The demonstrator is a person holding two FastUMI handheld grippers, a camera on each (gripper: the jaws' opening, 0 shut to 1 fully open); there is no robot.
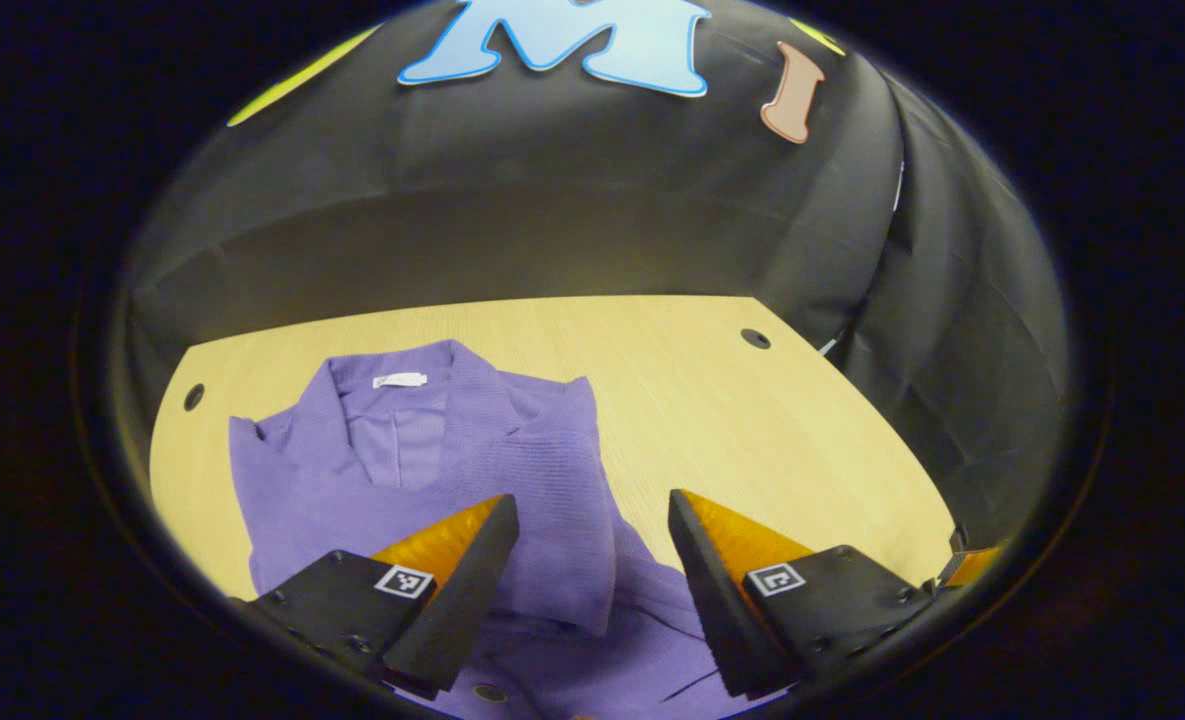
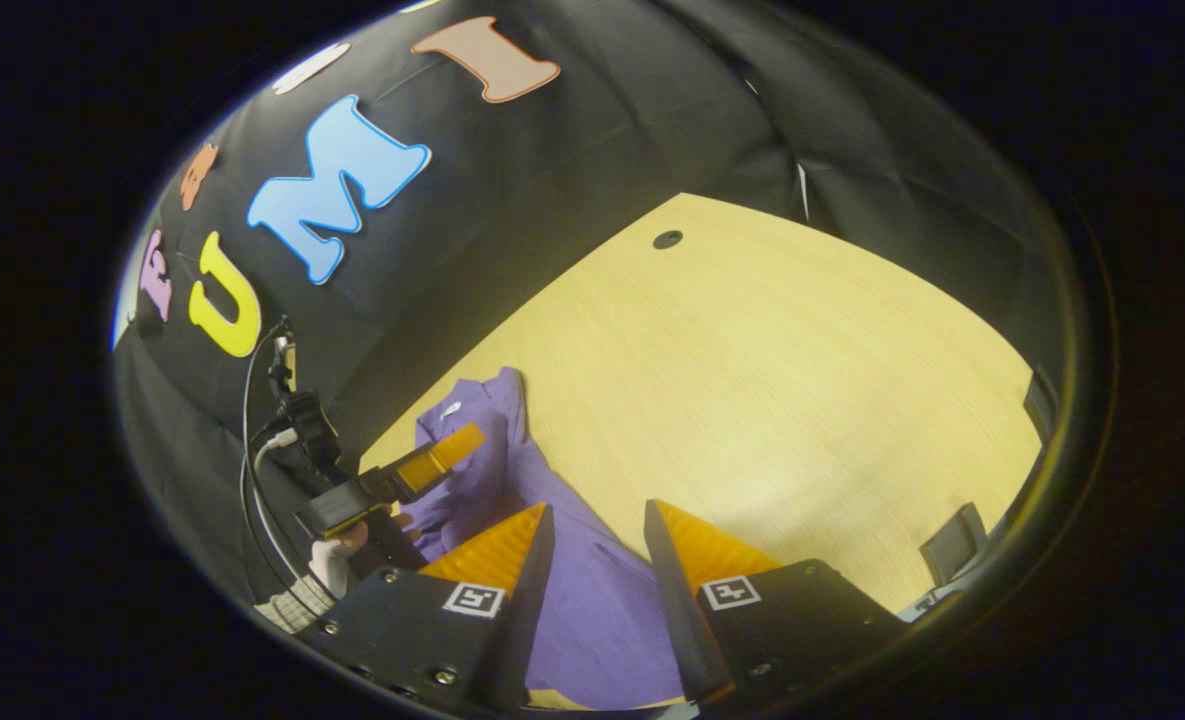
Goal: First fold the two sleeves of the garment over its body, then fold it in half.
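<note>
Tabletop (image 1: 752,420): pale wood, a few round holes, black cloth booth wall behind.
Garment (image 1: 432,470): purple knit, lying flat on the tabletop's left part in the left gripper view, collar toward the wall, one sleeve (image 1: 562,520) folded over the body.
Left gripper (image 1: 592,510): spread wide, hovering over the folded sleeve, grasping nothing; also seen in the right gripper view (image 2: 457,445), held by a hand (image 2: 337,555), above the collar end.
Right gripper (image 2: 597,520): fingers apart, nothing between them, over the garment's (image 2: 572,610) near edge.
</note>
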